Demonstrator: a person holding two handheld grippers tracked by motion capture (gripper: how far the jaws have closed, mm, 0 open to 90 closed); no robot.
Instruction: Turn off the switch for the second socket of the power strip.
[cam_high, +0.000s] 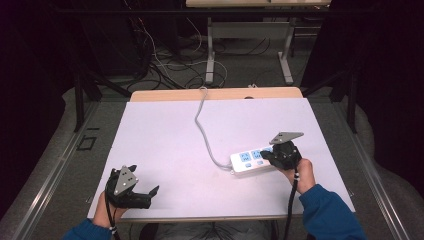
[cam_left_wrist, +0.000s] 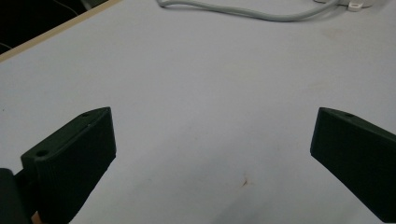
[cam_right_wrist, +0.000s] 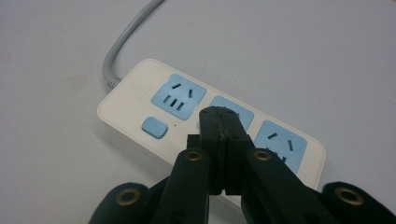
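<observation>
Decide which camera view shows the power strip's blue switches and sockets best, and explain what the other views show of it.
The right gripper view: the power strip lies close up, its sockets and one blue switch sharp, under the shut right gripper. The high view shows the whole strip, small. The left gripper view catches a corner of it and its cable.

A table (cam_high: 165, 145) carries everything; its top is covered by a pale white sheet, and a strip of bare wood shows along the far edge. A white power strip (cam_high: 247, 162) with blue sockets and blue switches lies flat on the sheet, near the right edge and closer to the near edge than the far one. Its grey cord (cam_high: 202, 127) runs from the strip's left end across the middle of the table in a loose curve and drops over the far edge. A small brownish stain (cam_left_wrist: 245, 182) marks the sheet near the near left corner.
</observation>
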